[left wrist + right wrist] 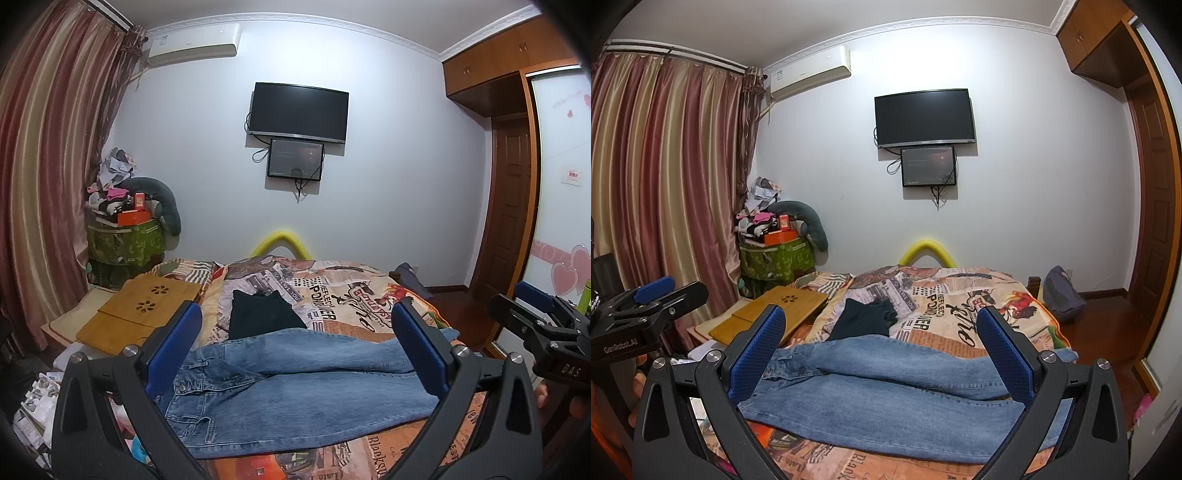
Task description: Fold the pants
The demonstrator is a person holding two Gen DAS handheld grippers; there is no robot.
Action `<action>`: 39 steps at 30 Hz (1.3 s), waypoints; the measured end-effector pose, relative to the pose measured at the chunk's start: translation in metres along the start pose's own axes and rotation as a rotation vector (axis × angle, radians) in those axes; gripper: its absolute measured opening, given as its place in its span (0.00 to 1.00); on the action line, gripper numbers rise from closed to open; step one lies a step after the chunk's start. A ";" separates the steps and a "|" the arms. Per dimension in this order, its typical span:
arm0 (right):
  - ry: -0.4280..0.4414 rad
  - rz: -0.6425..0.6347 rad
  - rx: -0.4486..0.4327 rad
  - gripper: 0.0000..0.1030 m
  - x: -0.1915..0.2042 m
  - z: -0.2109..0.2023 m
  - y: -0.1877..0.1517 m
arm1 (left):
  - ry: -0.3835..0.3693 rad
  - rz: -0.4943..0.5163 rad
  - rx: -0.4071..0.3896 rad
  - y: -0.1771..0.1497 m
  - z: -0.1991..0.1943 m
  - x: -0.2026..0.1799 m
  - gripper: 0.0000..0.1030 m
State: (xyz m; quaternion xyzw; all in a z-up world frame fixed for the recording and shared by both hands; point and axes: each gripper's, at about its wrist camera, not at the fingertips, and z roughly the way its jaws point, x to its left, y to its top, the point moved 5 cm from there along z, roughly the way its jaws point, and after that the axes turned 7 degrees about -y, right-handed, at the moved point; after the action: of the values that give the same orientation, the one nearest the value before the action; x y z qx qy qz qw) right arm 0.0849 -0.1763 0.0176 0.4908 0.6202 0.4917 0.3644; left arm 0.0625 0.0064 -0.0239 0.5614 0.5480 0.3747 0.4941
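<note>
Where jeans (295, 384) sprawl, dark garment (264, 314) beyond.

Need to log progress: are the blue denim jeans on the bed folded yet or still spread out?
Spread out. The blue denim jeans lie full length across the patterned bedspread, waistband left, both legs side by side, no crosswise fold.

Left gripper (295, 343) fingers spread wide; right gripper (882, 343) likewise, both level.

Dark garment (263, 314) on printed bedspread (351, 295); television (299, 112) (off) above small monitor (294, 159).
</note>
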 end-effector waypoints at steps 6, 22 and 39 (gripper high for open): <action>0.000 0.001 0.001 1.00 0.003 0.000 0.000 | 0.000 0.000 -0.001 0.001 0.000 0.000 1.00; -0.001 0.001 0.002 1.00 0.003 0.001 -0.001 | -0.004 -0.003 -0.004 0.002 -0.002 0.000 1.00; 0.006 -0.004 0.027 1.00 0.004 0.012 -0.005 | -0.022 -0.010 0.008 0.001 -0.001 0.005 1.00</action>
State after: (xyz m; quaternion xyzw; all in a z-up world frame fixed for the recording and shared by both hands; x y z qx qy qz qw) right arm 0.0941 -0.1690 0.0102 0.4929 0.6288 0.4839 0.3570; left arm 0.0628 0.0118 -0.0233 0.5648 0.5467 0.3639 0.4997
